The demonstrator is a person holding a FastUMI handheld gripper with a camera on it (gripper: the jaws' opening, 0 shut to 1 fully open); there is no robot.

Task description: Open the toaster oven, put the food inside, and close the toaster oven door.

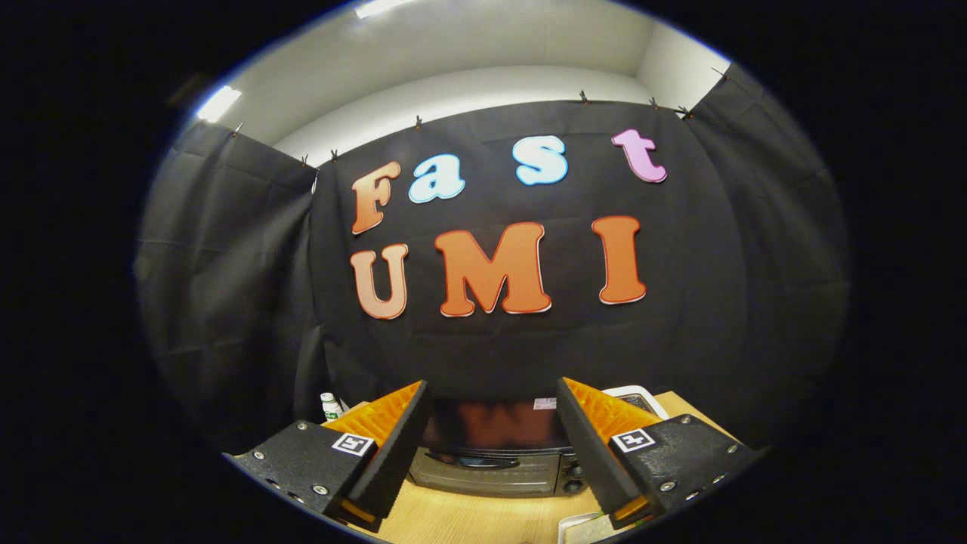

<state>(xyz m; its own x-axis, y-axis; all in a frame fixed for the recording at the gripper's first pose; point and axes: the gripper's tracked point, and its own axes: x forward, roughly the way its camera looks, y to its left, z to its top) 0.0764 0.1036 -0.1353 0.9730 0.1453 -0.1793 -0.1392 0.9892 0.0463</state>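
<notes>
A dark toaster oven [492, 453] stands on the wooden table [468, 517] ahead of me, seen between my two fingers and a little beyond them. Its glass door [483, 470] is up and shut, with knobs [574, 477] on its right side. My gripper [495, 499] is open, held above the table, with nothing between its fingers. A corner of a pale tray or plate [580, 527] shows below the right finger; what lies on it is hidden.
A small white bottle with a green label [330, 406] stands at the back left of the table. A white device [641, 399] sits behind the right finger. Black cloth walls close off the back and both sides.
</notes>
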